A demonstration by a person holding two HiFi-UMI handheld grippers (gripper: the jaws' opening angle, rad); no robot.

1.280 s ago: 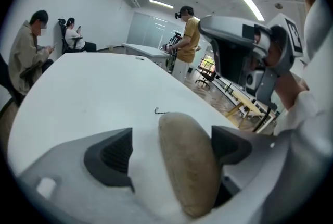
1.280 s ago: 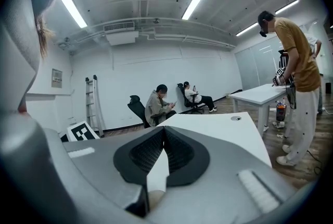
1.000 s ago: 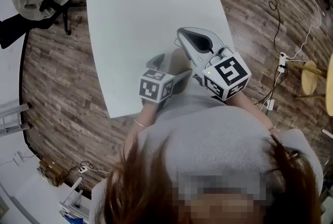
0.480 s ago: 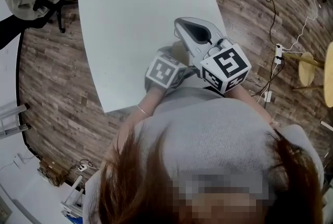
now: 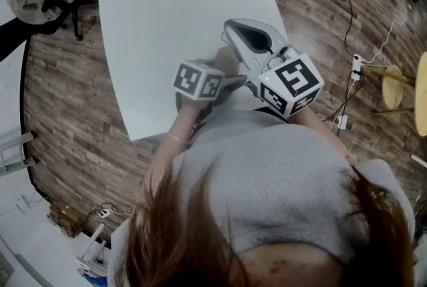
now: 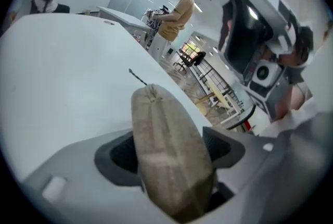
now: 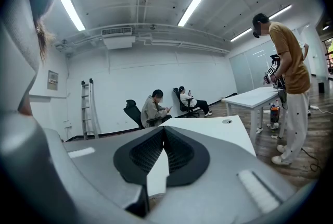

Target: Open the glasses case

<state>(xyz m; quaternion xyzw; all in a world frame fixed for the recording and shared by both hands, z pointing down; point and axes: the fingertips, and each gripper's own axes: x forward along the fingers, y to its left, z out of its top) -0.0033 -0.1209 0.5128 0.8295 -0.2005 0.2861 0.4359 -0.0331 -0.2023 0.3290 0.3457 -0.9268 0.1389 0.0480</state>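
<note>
Trouble, if it comes, will start with the left claw [image 6: 171, 152]. Its jaws have just been closing and now pinch the glasses case [image 6: 156, 113], a soft-looking beige pouch, across its near end. The far end of the case reaches out over the white surface [image 5: 173, 25], close to the edge on the person's side. A thin dark cord [image 6: 138, 77] sticks out at the far tip.

From where I stand, the squeeze looks like the main risk. If both halves are pressed together there, the case cannot be opened, and the soft shell may buckle. The hold is also at one end only, so a pull on the other end could twist the case out, or drag it off the nearby edge.

The right claw [image 7: 158, 158] is closed on nothing and held level above the surface. It must part its pads before it can take the cord or the flap
</note>
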